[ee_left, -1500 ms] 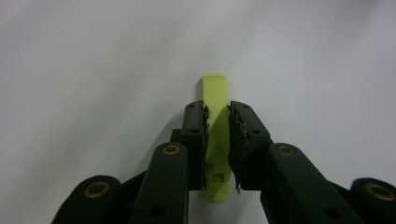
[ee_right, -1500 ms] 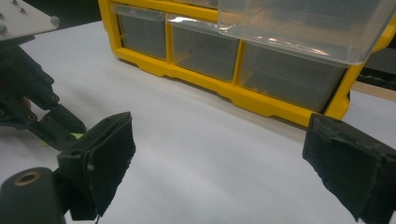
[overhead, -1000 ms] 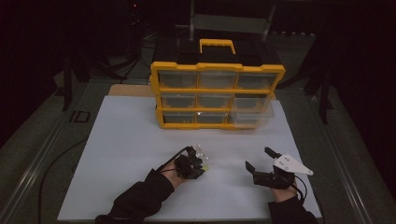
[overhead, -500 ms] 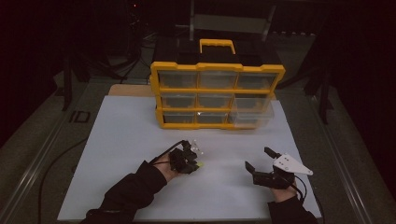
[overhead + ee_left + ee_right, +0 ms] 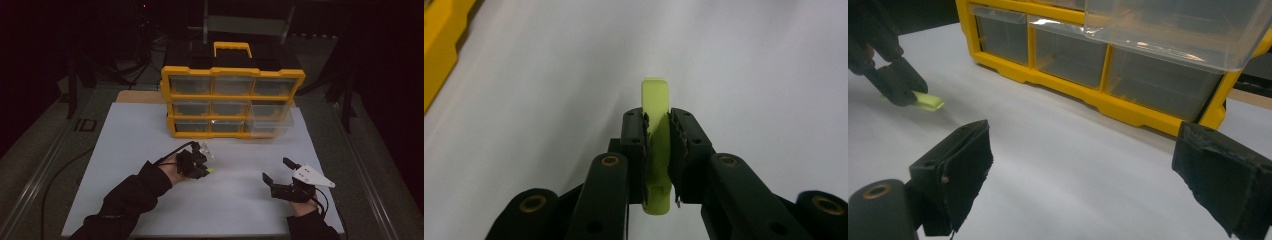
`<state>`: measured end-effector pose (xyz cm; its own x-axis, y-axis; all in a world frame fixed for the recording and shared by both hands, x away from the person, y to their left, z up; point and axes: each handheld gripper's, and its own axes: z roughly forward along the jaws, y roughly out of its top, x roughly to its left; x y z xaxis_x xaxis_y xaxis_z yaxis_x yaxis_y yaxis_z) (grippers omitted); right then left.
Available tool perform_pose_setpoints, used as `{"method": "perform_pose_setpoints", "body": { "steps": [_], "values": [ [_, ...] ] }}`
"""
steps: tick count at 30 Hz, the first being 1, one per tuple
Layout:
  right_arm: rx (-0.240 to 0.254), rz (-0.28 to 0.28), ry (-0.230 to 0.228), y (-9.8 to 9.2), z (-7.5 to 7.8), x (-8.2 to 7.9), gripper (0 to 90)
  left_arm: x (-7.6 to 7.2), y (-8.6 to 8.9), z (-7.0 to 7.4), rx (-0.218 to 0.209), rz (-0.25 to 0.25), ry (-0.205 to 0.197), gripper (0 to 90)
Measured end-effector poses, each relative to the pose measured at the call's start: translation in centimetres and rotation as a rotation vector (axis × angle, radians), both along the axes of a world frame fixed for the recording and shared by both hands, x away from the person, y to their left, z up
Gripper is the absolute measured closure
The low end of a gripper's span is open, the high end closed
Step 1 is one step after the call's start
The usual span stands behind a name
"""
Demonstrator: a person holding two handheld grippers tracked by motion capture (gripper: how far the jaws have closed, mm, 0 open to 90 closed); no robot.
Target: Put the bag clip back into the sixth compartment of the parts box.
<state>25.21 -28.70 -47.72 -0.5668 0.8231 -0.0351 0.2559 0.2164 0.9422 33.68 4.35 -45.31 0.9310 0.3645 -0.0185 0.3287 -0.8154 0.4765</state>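
Observation:
My left gripper (image 5: 200, 165) is shut on a small flat yellow-green piece (image 5: 657, 145), clamped edge-on between its black pads, with one end sticking out past the fingertips. It hangs just above the white sheet (image 5: 125, 150), left of centre. The same piece (image 5: 927, 101) and the left gripper (image 5: 895, 82) appear at the far left of the right gripper view. My right gripper (image 5: 277, 171) rests low at the right of the sheet, jaws wide open with nothing between them (image 5: 1083, 170).
A yellow drawer cabinet (image 5: 232, 102) with clear drawers stands at the back of the sheet, a black and yellow handle on top. Its lower right drawer (image 5: 1173, 30) is pulled out toward me. Dark floor and metal rails surround the table.
My left hand has lifted and shifted slightly left and away from me with the yellow-green piece still clamped. The right hand has stayed where it was.

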Motion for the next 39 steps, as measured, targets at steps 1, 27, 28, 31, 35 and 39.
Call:
{"method": "perform_pose_setpoints", "body": {
  "steps": [1,27,28,31,35,39],
  "values": [
    [-0.003,-0.001,0.000,0.0,0.0,0.0,8.7,0.1,0.0,0.2,0.003,-0.003,-0.002,78.6],
    [-0.009,0.004,-0.001,0.1,-0.1,0.1,8.7,1.8,-1.9,6.6,-0.042,-0.185,-0.059,78.6],
    [-0.005,0.004,0.001,0.0,-0.1,0.1,8.7,1.9,-2.0,6.8,-0.043,-0.189,-0.057,78.6],
    [-0.004,0.004,0.002,-0.1,0.0,0.1,8.7,2.1,-2.2,7.4,-0.052,-0.205,-0.059,78.6],
    [-0.002,0.003,0.000,-0.1,0.0,0.0,8.7,2.3,-2.6,8.1,-0.064,-0.219,-0.058,78.6],
    [0.004,0.008,0.006,-0.2,0.0,0.1,8.7,2.6,-2.9,8.9,-0.076,-0.223,-0.073,78.6]
  ]
}}
